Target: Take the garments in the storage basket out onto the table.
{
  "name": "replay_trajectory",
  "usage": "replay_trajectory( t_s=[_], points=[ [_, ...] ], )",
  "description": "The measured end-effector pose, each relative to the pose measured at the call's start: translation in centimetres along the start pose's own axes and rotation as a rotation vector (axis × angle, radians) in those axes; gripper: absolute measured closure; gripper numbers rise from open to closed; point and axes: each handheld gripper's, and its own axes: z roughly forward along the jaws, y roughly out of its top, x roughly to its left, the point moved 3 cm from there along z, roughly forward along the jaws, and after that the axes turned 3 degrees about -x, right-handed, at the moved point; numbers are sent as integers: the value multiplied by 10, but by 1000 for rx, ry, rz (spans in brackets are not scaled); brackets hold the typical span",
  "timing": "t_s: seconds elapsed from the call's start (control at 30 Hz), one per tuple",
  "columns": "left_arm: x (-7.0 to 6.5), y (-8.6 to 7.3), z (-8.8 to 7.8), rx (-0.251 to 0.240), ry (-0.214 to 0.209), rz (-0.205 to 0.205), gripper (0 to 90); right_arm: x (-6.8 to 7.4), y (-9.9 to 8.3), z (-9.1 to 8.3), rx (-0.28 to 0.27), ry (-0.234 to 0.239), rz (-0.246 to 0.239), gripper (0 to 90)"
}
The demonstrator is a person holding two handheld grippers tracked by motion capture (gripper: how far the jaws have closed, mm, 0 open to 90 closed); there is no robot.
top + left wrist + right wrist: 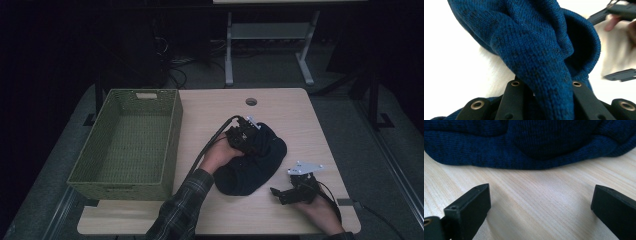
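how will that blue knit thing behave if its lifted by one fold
Probably floppy: the blue knit garment already drapes in soft folds between the left hand-held gripper jaws. Likely to hang and stretch, not hold shape. Unlikely to slip, given its coarse knit.

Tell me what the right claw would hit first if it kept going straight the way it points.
The right claw, jaws open over bare table, points at the blue knit garment. Its rolled edge lies first in line, though how far off is unclear.
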Motion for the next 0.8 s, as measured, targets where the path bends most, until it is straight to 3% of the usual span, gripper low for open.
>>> replay_trajectory(
  t_s=[0.2, 0.37, 0.47, 0.57, 0.6, 0.63, 0.8],
  points=[
    [8, -6, 20, 30, 17, -24, 760, 0, 0, 0, 1, -2, -4, 23],
    [12, -8, 24, 27, 9, -35, 713, 0, 0, 0, 0, -1, -5, 23],
    [12, -6, 19, 15, 13, -23, 635, 0, 0, 0, 0, -1, -5, 23],
    [12, -3, 10, 7, 32, -1, 457, 0, 0, 0, 1, -2, -4, 23],
    [12, -1, 7, -11, 30, -6, 457, 0, 0, 0, 1, -2, -4, 23],
    [15, 2, -2, -34, 34, -12, 393, 0, 0, 0, 1, -1, -6, 23],
    [16, 6, -16, -45, 49, -7, 311, 0, 0, 0, 2, -2, -4, 23]
  ],
)
